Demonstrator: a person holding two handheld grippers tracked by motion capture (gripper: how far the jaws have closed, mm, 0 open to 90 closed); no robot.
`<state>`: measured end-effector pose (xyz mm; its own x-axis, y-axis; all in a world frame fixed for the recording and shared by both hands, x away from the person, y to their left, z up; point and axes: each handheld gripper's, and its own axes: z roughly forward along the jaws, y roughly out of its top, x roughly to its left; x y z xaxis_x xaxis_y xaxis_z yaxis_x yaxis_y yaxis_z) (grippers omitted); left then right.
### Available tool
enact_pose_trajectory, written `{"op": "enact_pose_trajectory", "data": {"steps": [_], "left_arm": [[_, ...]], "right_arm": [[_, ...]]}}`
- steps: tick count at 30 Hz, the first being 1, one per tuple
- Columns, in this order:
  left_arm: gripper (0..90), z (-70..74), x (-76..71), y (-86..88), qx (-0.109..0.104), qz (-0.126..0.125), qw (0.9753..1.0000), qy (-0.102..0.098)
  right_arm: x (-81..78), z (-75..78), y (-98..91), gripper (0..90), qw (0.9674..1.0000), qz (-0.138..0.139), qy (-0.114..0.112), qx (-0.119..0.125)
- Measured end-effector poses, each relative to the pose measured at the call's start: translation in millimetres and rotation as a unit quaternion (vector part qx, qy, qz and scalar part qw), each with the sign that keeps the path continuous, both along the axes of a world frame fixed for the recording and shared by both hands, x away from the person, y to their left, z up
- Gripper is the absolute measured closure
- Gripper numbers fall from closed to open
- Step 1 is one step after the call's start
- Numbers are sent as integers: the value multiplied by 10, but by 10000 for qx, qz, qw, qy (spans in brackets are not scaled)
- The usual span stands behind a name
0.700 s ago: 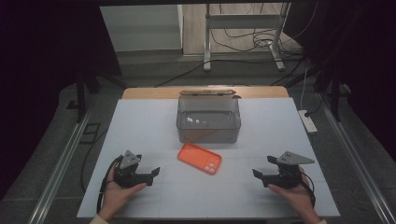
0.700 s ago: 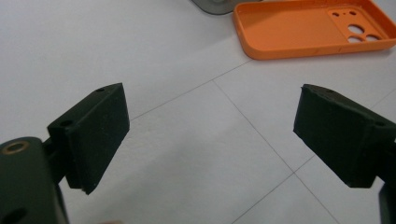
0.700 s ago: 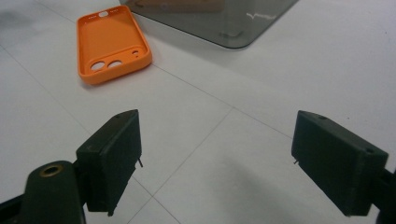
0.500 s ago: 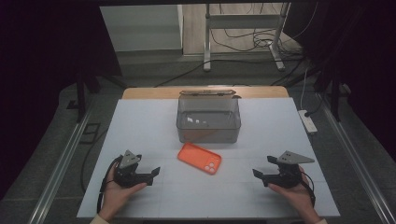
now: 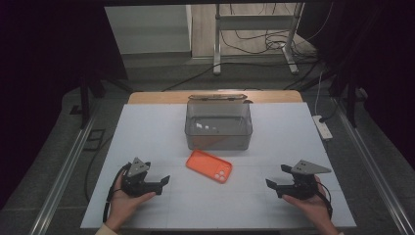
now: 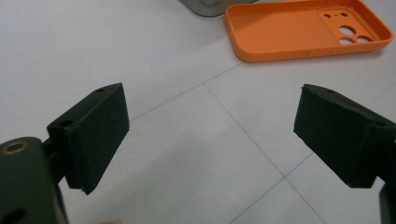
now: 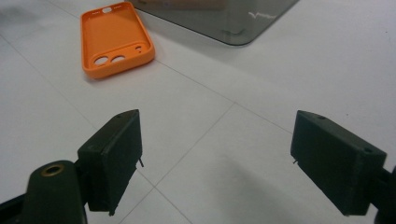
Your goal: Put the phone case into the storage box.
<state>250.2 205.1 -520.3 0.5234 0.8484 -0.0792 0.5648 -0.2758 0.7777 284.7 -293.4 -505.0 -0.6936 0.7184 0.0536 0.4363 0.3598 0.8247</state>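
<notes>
Box (image 6: pixel 212 5) cut off beyond phone case (image 6: pixel 306 28).

We saw the orange phone case (image 5: pixel 209 166) lying flat on the white table (image 5: pixel 147 132), hollow side up, camera cutouts toward the right, just in front of the clear box (image 5: pixel 218 126), not touching it

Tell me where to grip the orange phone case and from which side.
Judging by its pose, take the orange phone case by a long raised rim, coming from above. It lies flat, hollow side up, so only the thin wall offers a pinch. The left tool, open, is slightly nearer.
</notes>
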Motion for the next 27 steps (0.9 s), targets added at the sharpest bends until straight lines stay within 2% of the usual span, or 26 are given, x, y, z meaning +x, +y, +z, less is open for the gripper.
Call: {"op": "enact_pose_trajectory", "data": {"steps": [7,27], "left_arm": [[103,25,-11,6,-15,-40,10000,-60],[104,15,1,-11,14,-87,10000,-39]], "right_arm": [[19,-13,16,169,10000,-8,36,-45],[55,31,77,176,10000,-2,-8,-49]]}}
